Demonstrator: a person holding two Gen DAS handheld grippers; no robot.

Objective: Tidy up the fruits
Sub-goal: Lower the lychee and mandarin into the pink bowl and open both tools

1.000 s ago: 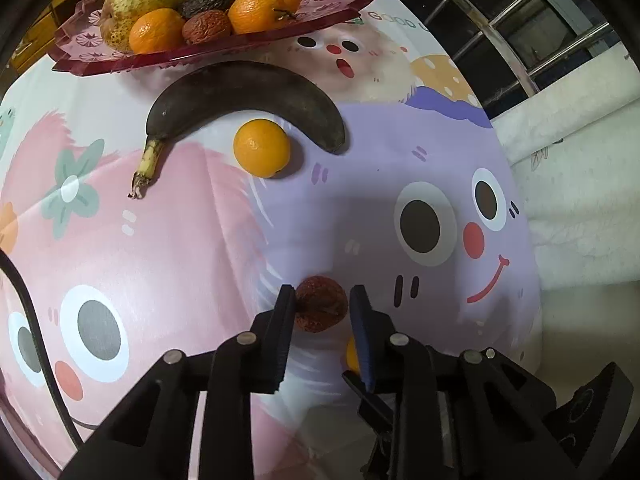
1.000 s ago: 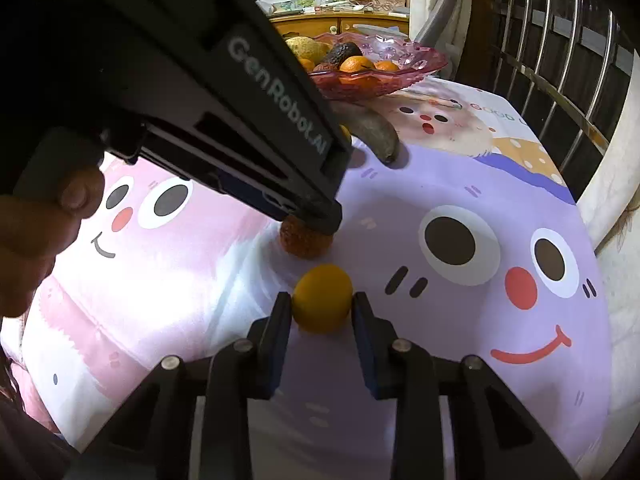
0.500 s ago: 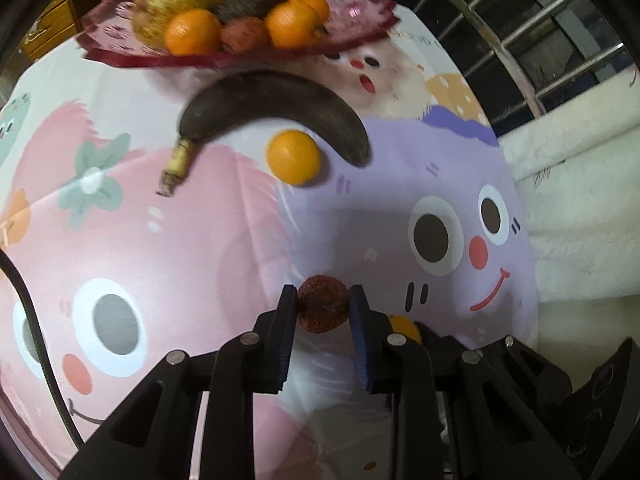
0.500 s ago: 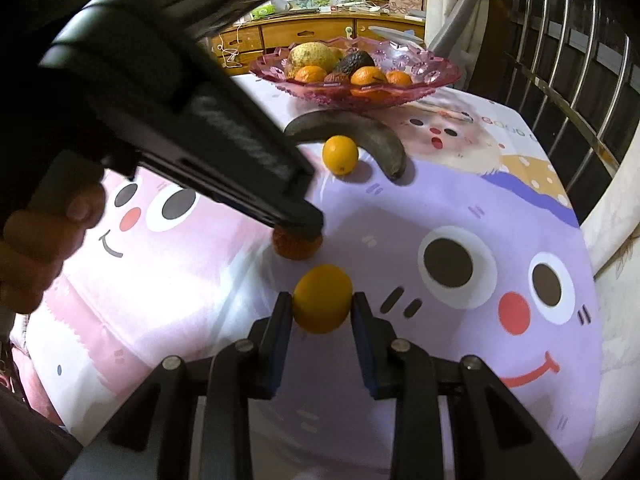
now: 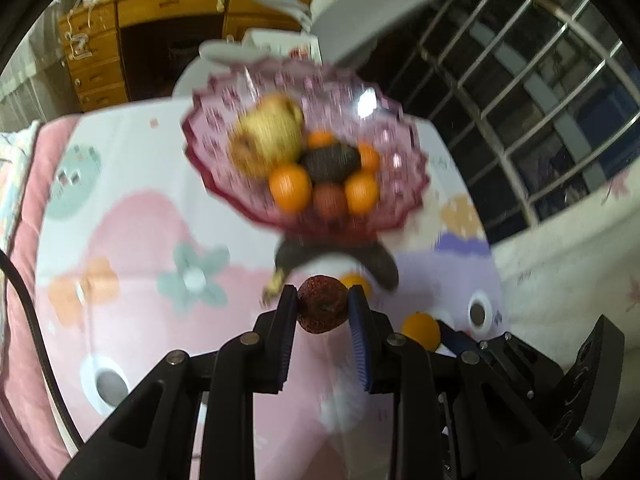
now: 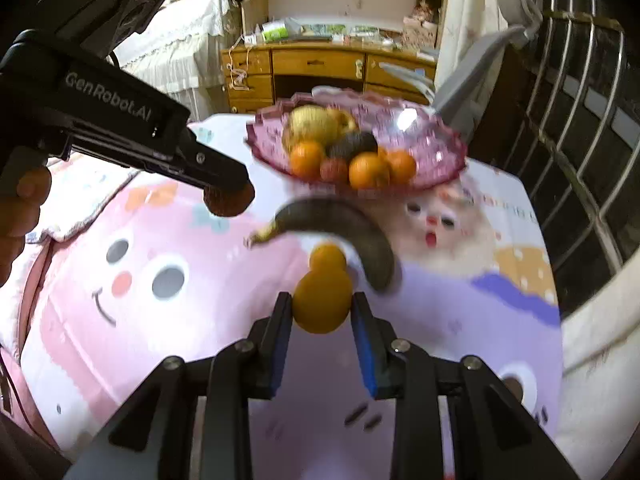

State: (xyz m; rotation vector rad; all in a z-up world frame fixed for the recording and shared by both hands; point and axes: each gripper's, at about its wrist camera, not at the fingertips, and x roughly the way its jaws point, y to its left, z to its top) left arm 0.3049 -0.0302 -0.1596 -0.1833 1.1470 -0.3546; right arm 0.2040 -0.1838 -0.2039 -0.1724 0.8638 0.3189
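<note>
My left gripper (image 5: 322,307) is shut on a dark red wrinkled fruit (image 5: 322,309) and holds it in the air, short of the pink glass fruit bowl (image 5: 224,184). It also shows in the right wrist view (image 6: 228,199), left of the bowl (image 6: 440,152). My right gripper (image 6: 322,312) is shut on an orange (image 6: 322,304), lifted above the cloth; that orange also shows in the left wrist view (image 5: 421,330). The bowl holds a pear, an avocado, several oranges and a red fruit. A blackened banana (image 6: 340,220) and one orange (image 6: 327,258) lie on the cloth before the bowl.
The table carries a cartoon-face cloth (image 6: 140,320). A metal window grille (image 6: 580,140) stands along the right. A wooden desk (image 6: 320,68) and a grey chair (image 5: 360,8) stand behind the table. A hand (image 6: 20,204) grips the left tool.
Both grippers have lifted their fruit off the cloth and moved forward toward the bowl. The views have tilted up, so the bowl is now seen from above.
</note>
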